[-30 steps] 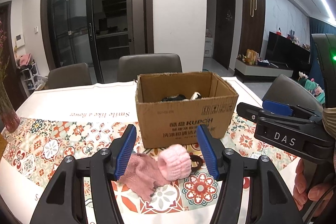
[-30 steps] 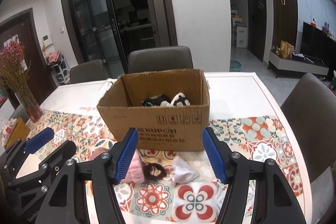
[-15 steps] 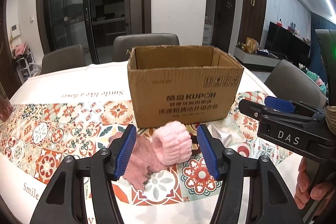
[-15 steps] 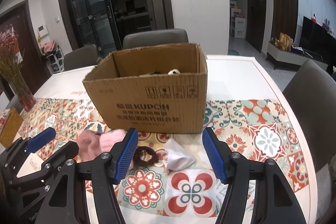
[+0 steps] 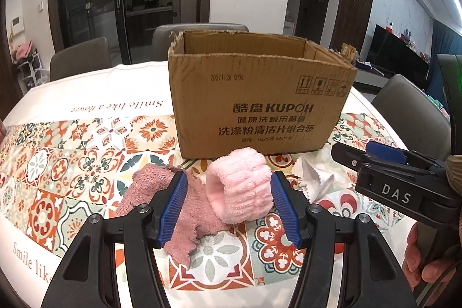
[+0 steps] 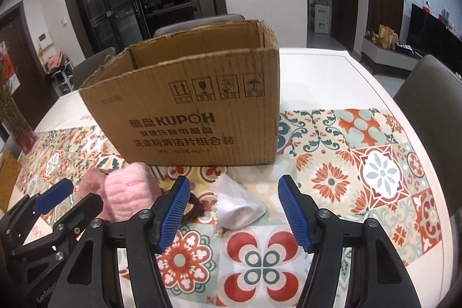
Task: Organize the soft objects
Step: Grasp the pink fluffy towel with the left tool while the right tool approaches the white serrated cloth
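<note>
A light pink fluffy band (image 5: 242,186) stands on the patterned tablecloth, between the blue pads of my left gripper (image 5: 228,207), which is open around it. A darker pink cloth (image 5: 161,192) lies partly under the left pad. My right gripper (image 6: 234,210) is open over a folded white cloth (image 6: 239,207), which lies between its pads without touching them. A brown hair tie (image 6: 196,207) peeks out behind its left finger. The open cardboard box (image 5: 257,103) stands just behind all these; its contents are hidden from this low angle.
Grey chairs (image 6: 433,106) stand around the table. A vase with a red base (image 6: 20,132) stands at the far left, and a yellow object (image 6: 8,178) lies near the left edge. A hand (image 5: 424,264) holds the right gripper.
Both grippers have come down toward the table and closer to the soft things. The box now looms larger and its inside is no longer seen. The jaws have kept their width.
</note>
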Available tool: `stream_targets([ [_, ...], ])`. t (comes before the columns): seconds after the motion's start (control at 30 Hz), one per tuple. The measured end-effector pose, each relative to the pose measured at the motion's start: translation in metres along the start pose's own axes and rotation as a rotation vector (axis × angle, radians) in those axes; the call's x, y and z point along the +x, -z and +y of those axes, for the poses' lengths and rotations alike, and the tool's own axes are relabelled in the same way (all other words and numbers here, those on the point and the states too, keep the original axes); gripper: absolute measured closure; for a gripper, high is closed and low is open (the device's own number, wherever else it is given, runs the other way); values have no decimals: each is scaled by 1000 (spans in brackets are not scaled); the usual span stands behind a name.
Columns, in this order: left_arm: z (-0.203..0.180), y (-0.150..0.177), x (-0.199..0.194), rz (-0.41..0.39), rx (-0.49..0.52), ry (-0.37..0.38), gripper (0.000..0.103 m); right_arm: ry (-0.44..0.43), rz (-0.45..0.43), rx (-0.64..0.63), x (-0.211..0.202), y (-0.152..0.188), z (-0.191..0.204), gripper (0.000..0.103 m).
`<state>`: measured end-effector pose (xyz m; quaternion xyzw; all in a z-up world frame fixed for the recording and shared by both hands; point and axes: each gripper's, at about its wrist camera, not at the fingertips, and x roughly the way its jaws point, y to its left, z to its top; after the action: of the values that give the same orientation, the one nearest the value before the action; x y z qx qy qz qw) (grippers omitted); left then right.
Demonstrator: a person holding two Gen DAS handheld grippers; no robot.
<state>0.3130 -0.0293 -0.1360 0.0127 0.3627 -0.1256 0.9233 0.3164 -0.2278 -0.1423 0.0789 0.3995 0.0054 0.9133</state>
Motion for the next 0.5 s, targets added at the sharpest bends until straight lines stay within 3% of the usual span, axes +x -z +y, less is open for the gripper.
stream_targets([
  [0.5, 1, 0, 39, 31, 14, 4, 44, 17, 64, 25, 41, 8, -7, 39],
])
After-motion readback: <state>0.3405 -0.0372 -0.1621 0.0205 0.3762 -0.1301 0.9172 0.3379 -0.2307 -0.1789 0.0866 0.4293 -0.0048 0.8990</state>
